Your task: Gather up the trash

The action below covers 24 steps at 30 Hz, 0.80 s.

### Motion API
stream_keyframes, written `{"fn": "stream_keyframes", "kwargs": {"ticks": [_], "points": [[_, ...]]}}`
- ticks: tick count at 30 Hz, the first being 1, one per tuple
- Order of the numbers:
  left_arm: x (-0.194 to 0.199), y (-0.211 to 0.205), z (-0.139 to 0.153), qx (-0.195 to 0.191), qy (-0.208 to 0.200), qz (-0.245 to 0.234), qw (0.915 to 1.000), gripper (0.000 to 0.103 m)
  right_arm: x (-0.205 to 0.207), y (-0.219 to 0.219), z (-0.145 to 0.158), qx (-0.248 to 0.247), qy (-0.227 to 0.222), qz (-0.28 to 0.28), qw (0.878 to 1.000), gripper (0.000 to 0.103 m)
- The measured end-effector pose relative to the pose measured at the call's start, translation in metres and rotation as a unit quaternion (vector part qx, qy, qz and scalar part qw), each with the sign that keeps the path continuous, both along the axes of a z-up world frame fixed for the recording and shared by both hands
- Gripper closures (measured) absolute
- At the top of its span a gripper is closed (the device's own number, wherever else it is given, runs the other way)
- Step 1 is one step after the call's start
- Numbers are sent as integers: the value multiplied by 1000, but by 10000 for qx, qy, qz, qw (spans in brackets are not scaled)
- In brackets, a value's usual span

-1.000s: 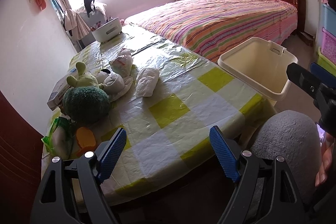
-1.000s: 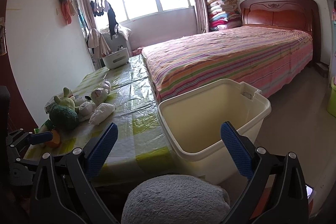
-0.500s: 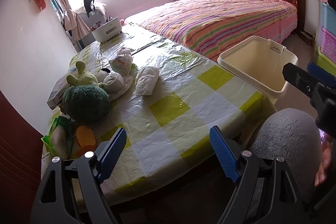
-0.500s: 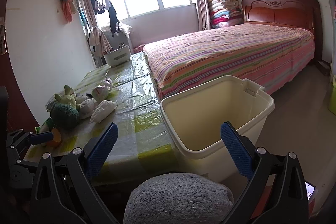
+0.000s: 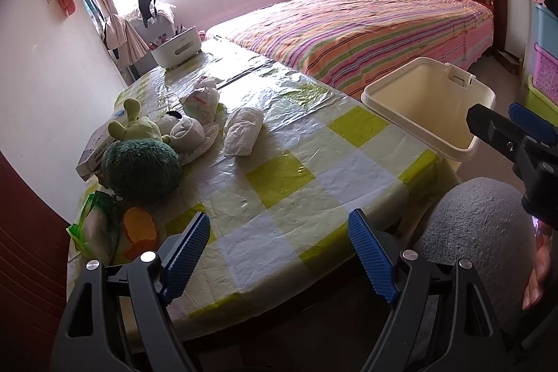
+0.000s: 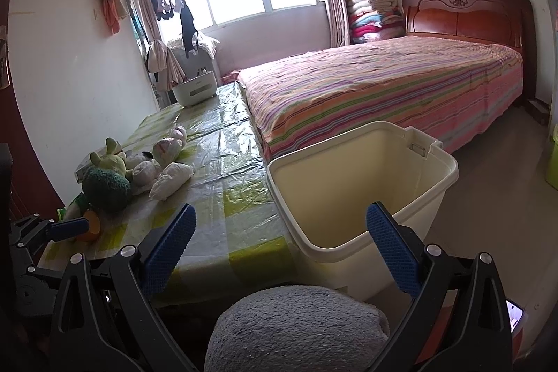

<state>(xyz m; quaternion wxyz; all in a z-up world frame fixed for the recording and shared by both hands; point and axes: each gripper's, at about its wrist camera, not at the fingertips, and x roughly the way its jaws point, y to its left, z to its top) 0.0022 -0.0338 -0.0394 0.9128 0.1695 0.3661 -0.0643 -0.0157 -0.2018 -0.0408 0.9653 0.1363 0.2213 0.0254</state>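
Note:
A crumpled white bag (image 5: 243, 130) lies on the checked table (image 5: 314, 169); it also shows in the right wrist view (image 6: 171, 176). Two more wadded white bags (image 5: 200, 101) lie behind it. A cream bin (image 5: 429, 103) stands beside the table's right edge, empty, and in the right wrist view (image 6: 362, 183). My left gripper (image 5: 279, 253) is open and empty over the table's near edge. My right gripper (image 6: 279, 250) is open and empty, just short of the bin.
Green plush toys (image 5: 139, 159), a tissue pack (image 5: 92, 149), a green packet (image 5: 94, 225) and an orange item (image 5: 139, 229) sit at the table's left. A white box (image 5: 176, 47) stands at the far end. A striped bed (image 5: 366, 27) lies beyond. A grey knee (image 5: 477, 232) is at the right.
Both grippers have drifted slightly; the bin sits a little higher and closer in the right wrist view. Both stay open and nothing on the table has moved.

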Motion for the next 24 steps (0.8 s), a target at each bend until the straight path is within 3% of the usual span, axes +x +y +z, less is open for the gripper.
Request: {"fn": "stream_keyframes", "kwargs": {"ticks": [24], "points": [[-2,9,3,-52,-99,153,9998,24,1,0,8,-147,73,-143,9998,6]]}}
